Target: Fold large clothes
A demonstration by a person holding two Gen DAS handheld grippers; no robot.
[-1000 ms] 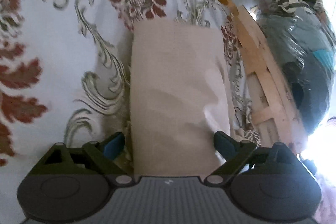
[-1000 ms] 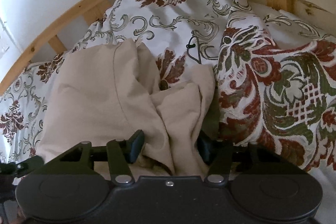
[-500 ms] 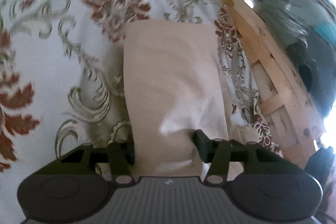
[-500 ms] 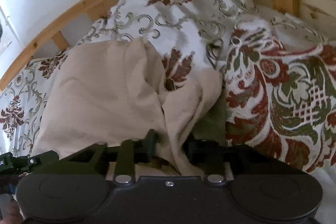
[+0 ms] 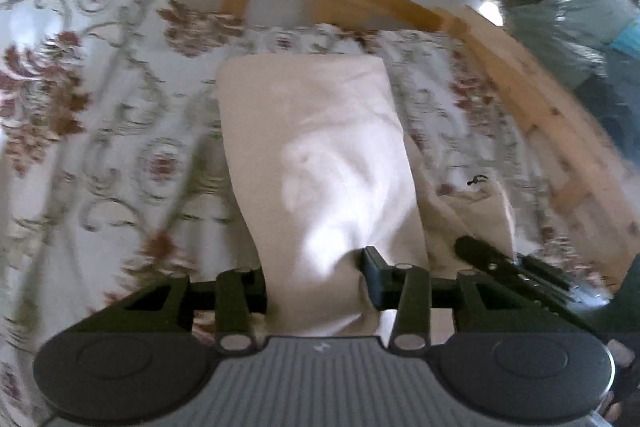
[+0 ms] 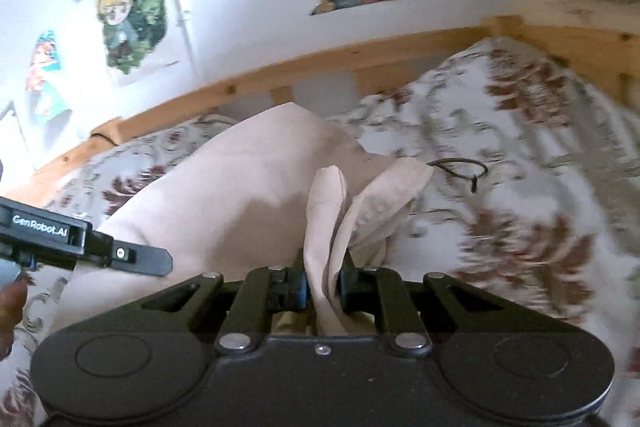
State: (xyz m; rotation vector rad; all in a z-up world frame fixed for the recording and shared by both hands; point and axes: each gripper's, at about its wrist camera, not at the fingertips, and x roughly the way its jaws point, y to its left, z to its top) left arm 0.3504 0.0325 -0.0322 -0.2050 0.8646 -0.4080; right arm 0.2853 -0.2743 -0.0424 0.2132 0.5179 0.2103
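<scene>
Left wrist view: the left tool (image 5: 314, 281), jaws just closing, grips the near end of the beige folded cloth garment (image 5: 320, 155) on the floral-patterned bed (image 5: 100, 131). Right wrist view: the right tool (image 6: 322, 281), jaws just closing, pinches a bunched beige fold.

The left gripper (image 5: 316, 281) points steeply downward, its jaws having just closed further, pads pressed on a broad bunch of beige cloth (image 5: 320, 163) between them. The right gripper (image 6: 322, 285) tilts less steeply, jaws just drawn nearly together, pinching a thin fold of the same cloth ahead of its fingertips.
</scene>
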